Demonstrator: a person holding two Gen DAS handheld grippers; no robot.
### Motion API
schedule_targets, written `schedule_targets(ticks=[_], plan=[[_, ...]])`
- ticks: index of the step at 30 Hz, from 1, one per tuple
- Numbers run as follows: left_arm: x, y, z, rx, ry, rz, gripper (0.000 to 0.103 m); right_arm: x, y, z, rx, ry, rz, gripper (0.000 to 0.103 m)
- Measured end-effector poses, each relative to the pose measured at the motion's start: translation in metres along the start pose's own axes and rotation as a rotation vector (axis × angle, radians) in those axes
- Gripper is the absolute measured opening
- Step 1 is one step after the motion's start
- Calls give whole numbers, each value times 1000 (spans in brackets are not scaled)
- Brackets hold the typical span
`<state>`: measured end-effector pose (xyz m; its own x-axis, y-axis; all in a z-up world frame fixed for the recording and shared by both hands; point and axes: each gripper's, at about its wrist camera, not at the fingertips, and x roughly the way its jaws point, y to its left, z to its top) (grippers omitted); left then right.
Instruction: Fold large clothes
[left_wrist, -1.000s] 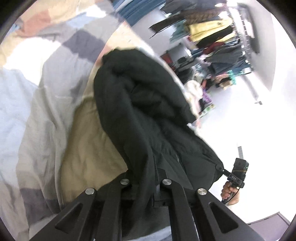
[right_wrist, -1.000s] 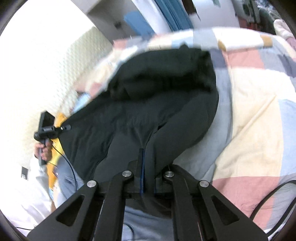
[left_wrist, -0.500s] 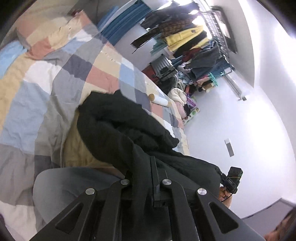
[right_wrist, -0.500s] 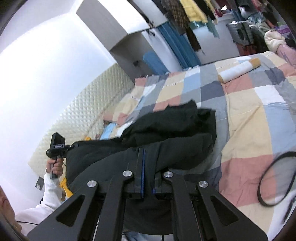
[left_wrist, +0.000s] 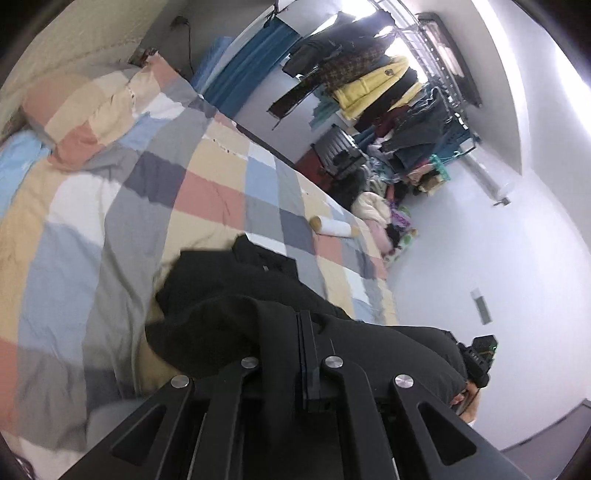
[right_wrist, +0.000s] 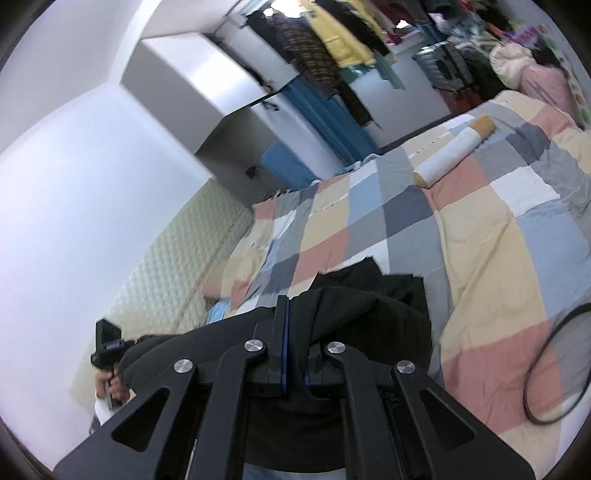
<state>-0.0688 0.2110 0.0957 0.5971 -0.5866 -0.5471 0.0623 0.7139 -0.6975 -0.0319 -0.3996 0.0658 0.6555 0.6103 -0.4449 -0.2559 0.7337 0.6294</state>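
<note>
The black garment (left_wrist: 229, 317), clamped in both the left hand-held gripper (left_wrist: 306, 332) and the right hand-held gripper (right_wrist: 284, 317), has been lifted higher off the patchwork bed (left_wrist: 147, 206), so it can hang open ready for folding.

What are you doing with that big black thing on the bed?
A person is folding a big black coat over a bed with a patchwork quilt. They hold a pinching tool in each hand: the left gripper and the right gripper are both shut on the coat's cloth, one at each side. The near part of the coat is lifted up between the two tools, while its far end seems to rest on the quilt. A white roll lies farther along the bed.
</note>
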Motion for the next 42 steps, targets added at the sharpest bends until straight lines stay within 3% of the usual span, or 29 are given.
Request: schedule_targets(ticks=[8, 14, 21, 27, 30, 34, 38, 41, 42], plan=[[63, -26, 84, 86, -57, 152, 6, 58, -25, 65, 35, -37, -105, 6], [134, -23, 127, 131, -67, 320, 6, 113, -39, 96, -24, -45, -260, 6], [227, 19, 143, 126, -2, 481, 6, 192, -78, 95, -91, 31, -470, 6], [302, 67, 124, 105, 64, 568, 6, 257, -109, 64, -178, 108, -649, 6], [326, 83, 111, 80, 99, 570, 6, 278, -122, 49, -176, 140, -684, 6], [331, 88, 104, 71, 96, 544, 6, 289, -141, 38, -124, 164, -664, 6], [310, 88, 102, 34, 81, 477, 7, 270, -154, 36, -3, 156, -575, 7], [289, 89, 101, -29, 91, 411, 9, 253, -149, 36, 18, 157, -536, 9], [280, 89, 102, -65, 92, 374, 14, 249, -146, 36, 18, 159, -530, 11]])
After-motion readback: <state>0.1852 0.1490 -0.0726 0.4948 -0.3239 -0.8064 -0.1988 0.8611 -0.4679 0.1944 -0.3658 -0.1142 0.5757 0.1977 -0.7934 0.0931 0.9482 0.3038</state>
